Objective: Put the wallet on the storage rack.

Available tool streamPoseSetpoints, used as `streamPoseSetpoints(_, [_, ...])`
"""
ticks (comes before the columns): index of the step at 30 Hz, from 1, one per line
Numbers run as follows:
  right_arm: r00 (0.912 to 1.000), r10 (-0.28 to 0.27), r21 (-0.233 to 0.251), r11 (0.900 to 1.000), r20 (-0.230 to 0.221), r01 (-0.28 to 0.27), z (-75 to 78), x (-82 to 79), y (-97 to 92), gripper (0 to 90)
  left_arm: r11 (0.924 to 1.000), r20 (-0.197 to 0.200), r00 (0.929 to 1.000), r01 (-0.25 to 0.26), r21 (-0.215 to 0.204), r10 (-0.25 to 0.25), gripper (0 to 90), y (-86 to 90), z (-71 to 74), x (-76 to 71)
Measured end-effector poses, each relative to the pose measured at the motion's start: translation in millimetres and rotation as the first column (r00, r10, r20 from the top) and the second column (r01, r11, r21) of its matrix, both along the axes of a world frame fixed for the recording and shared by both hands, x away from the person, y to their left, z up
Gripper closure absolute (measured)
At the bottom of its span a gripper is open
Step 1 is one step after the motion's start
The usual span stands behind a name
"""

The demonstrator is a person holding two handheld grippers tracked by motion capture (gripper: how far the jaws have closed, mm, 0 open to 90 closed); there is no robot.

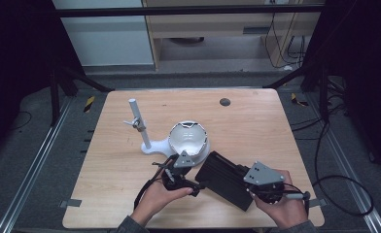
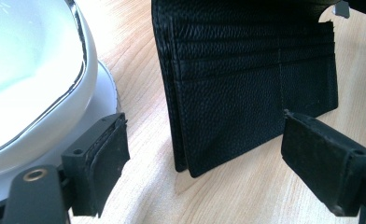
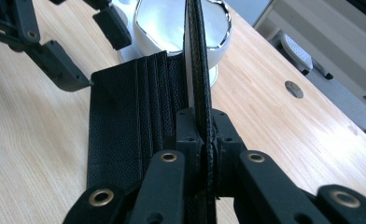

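The right gripper (image 3: 200,135) pinches one flap of the black wallet (image 1: 226,178), which lies open on the wooden table (image 1: 256,126) just beside the white bowl (image 1: 189,138) (shiny inside). The left gripper (image 2: 204,158) has its jaws spread wide, near the wallet's corner.

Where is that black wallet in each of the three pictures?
High view: the black wallet lies low and centre-right, between the two hands.
Left gripper view: it fills the upper middle, card slots facing the camera, between the open jaws of the left claw.
Right gripper view: one flap stands on edge in the middle, pinched by the right claw; the other flap lies flat to its left.
Shared landmark: the white bowl.
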State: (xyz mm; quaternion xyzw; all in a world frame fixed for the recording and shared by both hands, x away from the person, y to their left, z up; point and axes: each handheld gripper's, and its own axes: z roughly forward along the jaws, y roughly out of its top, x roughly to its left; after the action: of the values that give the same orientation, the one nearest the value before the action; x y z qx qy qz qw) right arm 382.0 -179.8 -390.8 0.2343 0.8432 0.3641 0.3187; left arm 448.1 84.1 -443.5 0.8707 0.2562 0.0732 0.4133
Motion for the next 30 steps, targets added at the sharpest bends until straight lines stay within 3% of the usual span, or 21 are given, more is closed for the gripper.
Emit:
streamPoseSetpoints(17, [0.9992, 0.025, 0.052, 0.9983, 0.031, -0.027, 15.5, -2.4, 0.0, 84.1, 0.9993, 0.032, 0.9993, -0.016, -0.034, 0.017, 15.2, 7.7, 11.0, -1.7])
streamPoseSetpoints(30, [0.9978, 0.044, 0.079, 0.9957, 0.050, -0.048, 21.3, -4.4, -0.3, 84.1, 0.9988, 0.030, 0.9994, -0.013, -0.047, 0.014, 14.8, 9.0, 11.8, 0.2])
